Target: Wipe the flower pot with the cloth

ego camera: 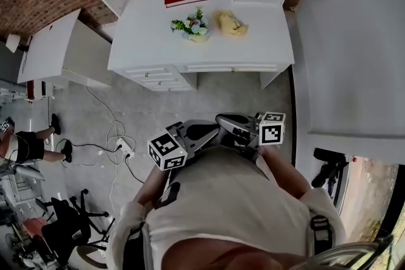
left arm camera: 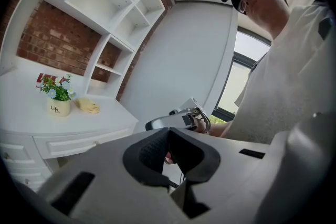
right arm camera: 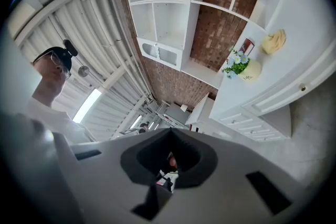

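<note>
Yellow cloth (ego camera: 231,23) is lying beside flower pot (ego camera: 193,28), back from desk's (ego camera: 145,41) front edge; you are holding left gripper (left arm camera: 169,136) and right gripper (right arm camera: 170,136) closed, empty.

Soft, even daylight fills the head view. The white surface (ego camera: 145,28) reads bright without glare, and the flower pot (ego camera: 192,28) casts only a faint shadow. All three pictures bow strongly toward the edges, and both gripper views have dark rounded corners. In the left gripper view a window (left arm camera: 247,81) at 3 o'clock washes out pale. In the right gripper view a ceiling light strip (right arm camera: 94,99) glows at 9 o'clock, and the nearest foreground looks soft, probably out of focus.
</note>
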`<state>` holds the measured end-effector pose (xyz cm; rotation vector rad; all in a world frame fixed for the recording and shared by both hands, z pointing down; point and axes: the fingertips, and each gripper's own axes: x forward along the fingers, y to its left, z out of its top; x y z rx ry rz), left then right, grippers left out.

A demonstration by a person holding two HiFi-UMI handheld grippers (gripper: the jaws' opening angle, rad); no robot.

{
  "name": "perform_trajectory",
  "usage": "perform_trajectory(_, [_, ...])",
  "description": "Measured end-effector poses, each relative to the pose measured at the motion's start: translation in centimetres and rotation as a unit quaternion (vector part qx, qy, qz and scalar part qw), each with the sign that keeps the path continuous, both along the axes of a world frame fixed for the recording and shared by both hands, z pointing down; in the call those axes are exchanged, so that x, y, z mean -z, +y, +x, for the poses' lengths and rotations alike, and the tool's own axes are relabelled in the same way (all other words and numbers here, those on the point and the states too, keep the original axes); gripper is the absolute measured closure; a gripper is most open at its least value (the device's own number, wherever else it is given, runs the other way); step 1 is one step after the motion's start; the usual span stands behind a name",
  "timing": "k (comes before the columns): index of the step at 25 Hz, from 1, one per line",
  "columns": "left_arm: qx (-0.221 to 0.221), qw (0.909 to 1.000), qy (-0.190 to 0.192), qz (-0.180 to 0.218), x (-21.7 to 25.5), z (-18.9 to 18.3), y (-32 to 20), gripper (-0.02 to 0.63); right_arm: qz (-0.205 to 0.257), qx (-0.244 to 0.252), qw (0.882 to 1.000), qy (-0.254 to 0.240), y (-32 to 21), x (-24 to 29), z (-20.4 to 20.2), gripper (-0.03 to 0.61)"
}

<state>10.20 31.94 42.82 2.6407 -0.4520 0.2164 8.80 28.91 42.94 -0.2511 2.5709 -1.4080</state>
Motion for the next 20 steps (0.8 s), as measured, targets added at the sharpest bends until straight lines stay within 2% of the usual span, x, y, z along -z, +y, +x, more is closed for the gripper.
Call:
perform_trajectory(5, [-0.003, 1.0, 0.004, -0.004, -0.2, 0.7, -1.8, 0.592, 0.001, -0.007, 1.0, -0.004, -1.9, -0.2, 0.7, 0.569])
perform_trajectory(11, [-0.028, 0.9995, 0.013, 0.007, -0.5, 1.0, -4.7, 0.591, 0.0, -0.031, 0.999, 0.015, -4.9, -0.7, 1.0, 0.568])
perform_trajectory(16, [-0.034, 0.9988, 0.034, 0.001, -0.4, -1.0, -8.6, 0.591, -0.003, -0.049, 0.998, 0.04, -8.3, -0.9, -0.6, 0.568])
perform_trajectory(20, [-0.029, 0.9984, 0.048, 0.001, -0.1, -3.8, -12.1, 0.591, -0.011, -0.048, 0.997, 0.058, -11.3, -1.2, -3.3, 0.568])
